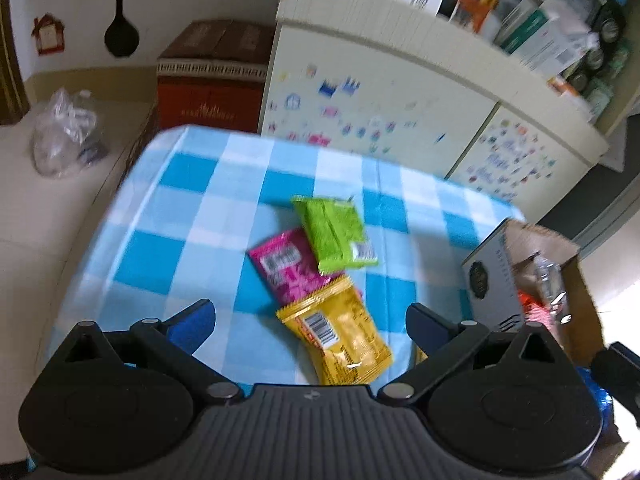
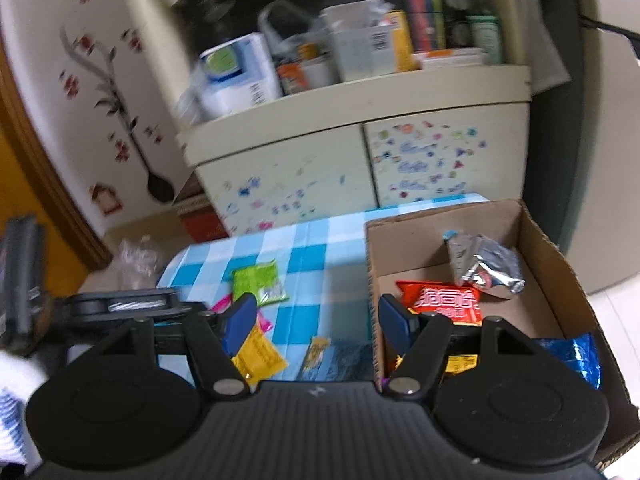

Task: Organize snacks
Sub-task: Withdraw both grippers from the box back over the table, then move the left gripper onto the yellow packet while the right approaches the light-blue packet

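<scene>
Left gripper (image 1: 310, 320) spread wide, empty, hovering above the checked tablecloth (image 1: 180, 208). Yellow snack packet (image 1: 340, 336) right ahead, sitting btwn the two fingers in the left wrist view, closer to the right-side finger; long axis running diagonal, barcode end toward upper left, far end toward lower right. So jaw line crosses the pkt at a slant, not square; probably needs a slight wrist twist before closing. Pink packet (image 1: 286, 272) just beyond, its lower edge tucked under the yellow one's top corner. Green packet (image 1: 336, 236) further out, overlapping the pink.

Right gripper (image 2: 318, 320) also spread, holding nothing, poised over the near-left wall of the cardboard box (image 2: 536, 240). Box already has a red packet (image 2: 444, 300), a silver foil packet (image 2: 484, 264), a blue foil packet (image 2: 576, 356). Box lies to the right of the loose pile.

Left arm clearly nearer the yellow pkt; likely next pick, then carry rightward to box. One more small yellowish wrapper (image 2: 316, 350) by the box wall, nearer the right gripper.
</scene>
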### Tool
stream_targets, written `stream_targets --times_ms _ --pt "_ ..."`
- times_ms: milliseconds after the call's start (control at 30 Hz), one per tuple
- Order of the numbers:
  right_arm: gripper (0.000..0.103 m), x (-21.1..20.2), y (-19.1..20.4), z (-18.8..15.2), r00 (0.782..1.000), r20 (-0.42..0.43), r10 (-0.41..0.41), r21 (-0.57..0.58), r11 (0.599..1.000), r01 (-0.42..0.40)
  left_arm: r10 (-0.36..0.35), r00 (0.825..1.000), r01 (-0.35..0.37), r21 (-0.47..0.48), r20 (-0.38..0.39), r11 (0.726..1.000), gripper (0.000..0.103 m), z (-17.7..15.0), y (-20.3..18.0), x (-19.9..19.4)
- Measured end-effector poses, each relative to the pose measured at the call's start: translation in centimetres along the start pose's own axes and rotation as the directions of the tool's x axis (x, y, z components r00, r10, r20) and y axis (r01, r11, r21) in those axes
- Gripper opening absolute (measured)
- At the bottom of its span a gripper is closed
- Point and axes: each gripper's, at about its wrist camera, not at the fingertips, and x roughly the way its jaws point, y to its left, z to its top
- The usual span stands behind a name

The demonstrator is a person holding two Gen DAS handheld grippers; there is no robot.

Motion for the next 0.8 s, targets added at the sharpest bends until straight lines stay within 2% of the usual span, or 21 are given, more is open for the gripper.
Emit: stream_targets --times_ms 267,433,533,700,800 --pt "0.068 0.8 1.4 -0.8 0.998 -0.057 0.033 -0.069 0.997 -0.037 0.032 0.998 -0.034 -0.038 -0.063 0.999 0.103 -0.9 -1.2 4.4" --pt "0.068 1.6 1.9 -1.2 0.993 -0.103 0.050 -0.084 0.995 -0.059 0.087 0.990 -0.091 -0.033 -0.111 0.995 0.103 -1.5 -1.3 6.7" --pt "0.068 2.2 2.2 -1.6 0.989 -0.133 0.061 -0.086 0.994 -0.072 0.111 0.990 -0.108 0.032 -0.084 0.994 0.103 -2.0 -1.3 6.6" --pt "0.069 3.5 2.9 -2.5 0.983 -0.174 0.062 -0.081 0.994 -0.077 0.098 0.991 -0.088 0.109 -0.091 0.990 0.103 -2.4 0.1 6.0" --pt "0.069 4.4 3.5 -3.2 0.982 -0.183 0.037 -0.078 0.996 -0.052 0.110 0.987 -0.099 0.098 -0.119 0.990 0.103 -2.3 1.8 5.7"
